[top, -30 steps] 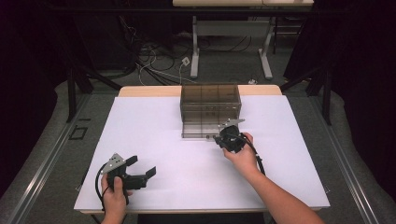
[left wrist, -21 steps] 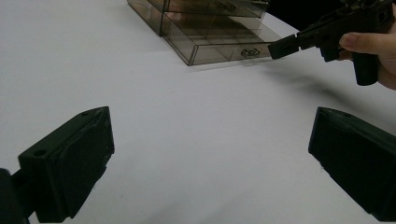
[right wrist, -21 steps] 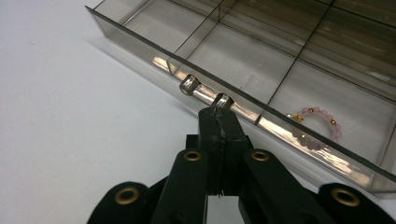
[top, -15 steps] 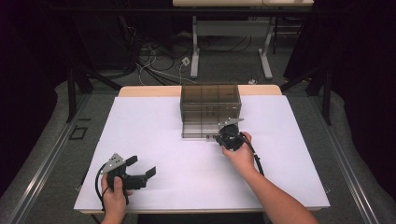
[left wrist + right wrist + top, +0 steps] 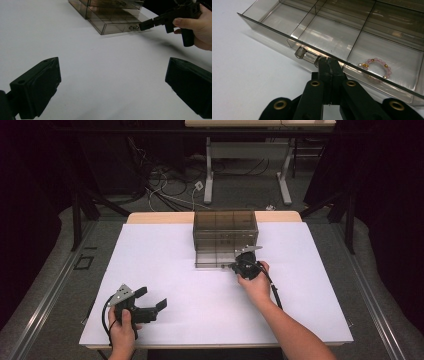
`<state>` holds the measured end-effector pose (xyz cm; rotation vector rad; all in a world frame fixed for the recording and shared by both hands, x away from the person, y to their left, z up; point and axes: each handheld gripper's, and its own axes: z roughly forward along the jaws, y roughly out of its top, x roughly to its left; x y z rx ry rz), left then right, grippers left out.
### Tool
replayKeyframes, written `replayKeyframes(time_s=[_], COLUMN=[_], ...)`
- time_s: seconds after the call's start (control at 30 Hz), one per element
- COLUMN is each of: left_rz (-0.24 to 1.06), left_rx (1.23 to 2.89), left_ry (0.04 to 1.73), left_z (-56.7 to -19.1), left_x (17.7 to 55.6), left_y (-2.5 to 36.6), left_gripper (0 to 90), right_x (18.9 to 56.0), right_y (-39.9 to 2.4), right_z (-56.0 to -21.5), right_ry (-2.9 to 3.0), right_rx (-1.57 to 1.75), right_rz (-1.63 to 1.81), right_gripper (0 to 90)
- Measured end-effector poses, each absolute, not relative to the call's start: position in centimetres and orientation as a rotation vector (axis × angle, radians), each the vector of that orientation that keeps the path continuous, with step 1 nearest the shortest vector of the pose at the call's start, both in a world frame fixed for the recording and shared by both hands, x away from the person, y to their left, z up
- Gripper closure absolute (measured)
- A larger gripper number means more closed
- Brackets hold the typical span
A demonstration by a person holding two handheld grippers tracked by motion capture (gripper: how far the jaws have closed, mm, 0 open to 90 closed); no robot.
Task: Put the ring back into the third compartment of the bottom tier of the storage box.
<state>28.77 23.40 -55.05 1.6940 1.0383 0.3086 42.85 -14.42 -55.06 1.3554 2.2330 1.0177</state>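
A smoky clear drawer cabinet [image 5: 225, 227] stands at the back middle of the white table. Its bottom drawer [image 5: 329, 37] is pulled out and split into compartments. A pink bead bracelet [image 5: 377, 68] with gold beads lies in the drawer's right compartment. My right gripper [image 5: 328, 62] is shut, its tips touching the right end of the drawer's clear handle [image 5: 305, 56]; nothing shows between the pads. From above, the right gripper [image 5: 240, 265] sits at the drawer's front. My left gripper [image 5: 151, 301] rests open near the table's front left, jaws wide apart [image 5: 112, 66] over bare table.
The white table [image 5: 175, 270] has free room around both hands. Its front edge lies just behind the left hand. The floor beyond holds table legs [image 5: 209, 175] and loose cables [image 5: 165, 190]. Dark curtains close in both sides.
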Motion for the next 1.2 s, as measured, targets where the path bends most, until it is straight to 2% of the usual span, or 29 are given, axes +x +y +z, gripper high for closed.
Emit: replayKeyframes(time_s=[1.2], left_rz=[0.303], left_rx=[1.688], left_ry=[1.042], left_z=[-55.1], left_x=[28.8], left_y=[23.5], left_gripper=[0.4], right_x=[44.8], right_y=[-14.2], right_z=[-55.6], right_ry=[2.108], right_rx=[1.439], right_rz=[1.063], right_gripper=[90.0])
